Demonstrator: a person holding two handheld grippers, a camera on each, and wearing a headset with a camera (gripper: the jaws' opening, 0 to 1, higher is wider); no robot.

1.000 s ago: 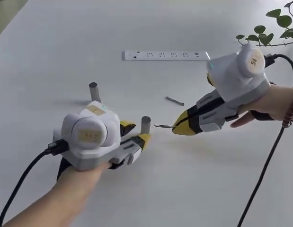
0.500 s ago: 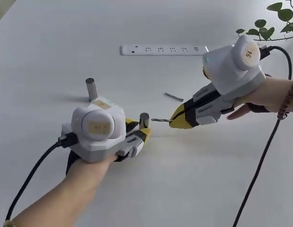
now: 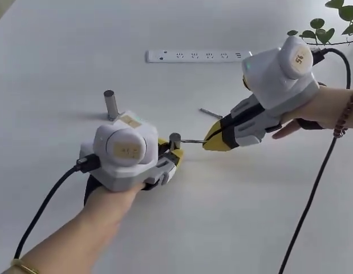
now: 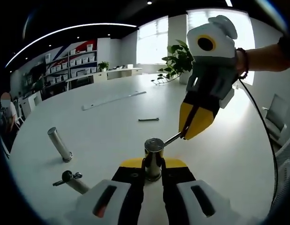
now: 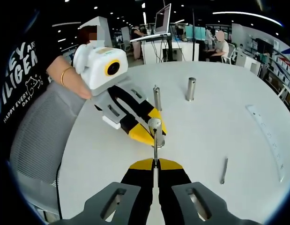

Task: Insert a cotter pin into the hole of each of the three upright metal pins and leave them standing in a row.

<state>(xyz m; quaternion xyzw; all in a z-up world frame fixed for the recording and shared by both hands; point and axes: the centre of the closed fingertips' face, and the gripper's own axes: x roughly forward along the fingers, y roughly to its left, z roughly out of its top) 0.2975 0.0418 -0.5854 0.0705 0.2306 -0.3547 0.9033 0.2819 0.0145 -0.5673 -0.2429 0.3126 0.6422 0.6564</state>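
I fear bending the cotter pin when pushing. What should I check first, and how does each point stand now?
1. Left gripper shut on the held metal pin: ok.
2. Held metal pin upright: ok.
3. Right gripper shut on the cotter pin: ok.
4. Cotter pin tip aligned with the hole: cannot tell, hole hidden.
5. Spare cotter pin on the table: ok.

Three grey metal pins stand on the counter [image 3: 233,205]. The middle pin [image 3: 175,140] is upright, clamped in the left hand-held gripper [image 3: 170,155]. A cotter pin [image 3: 191,141], pinched level in the right hand-held gripper [image 3: 213,140], has its tip at that pin's head. The bare pin [image 3: 110,104] stands apart. The third pin [image 4: 72,180] already carries one. A spare cotter pin [image 3: 210,113] lies flat.
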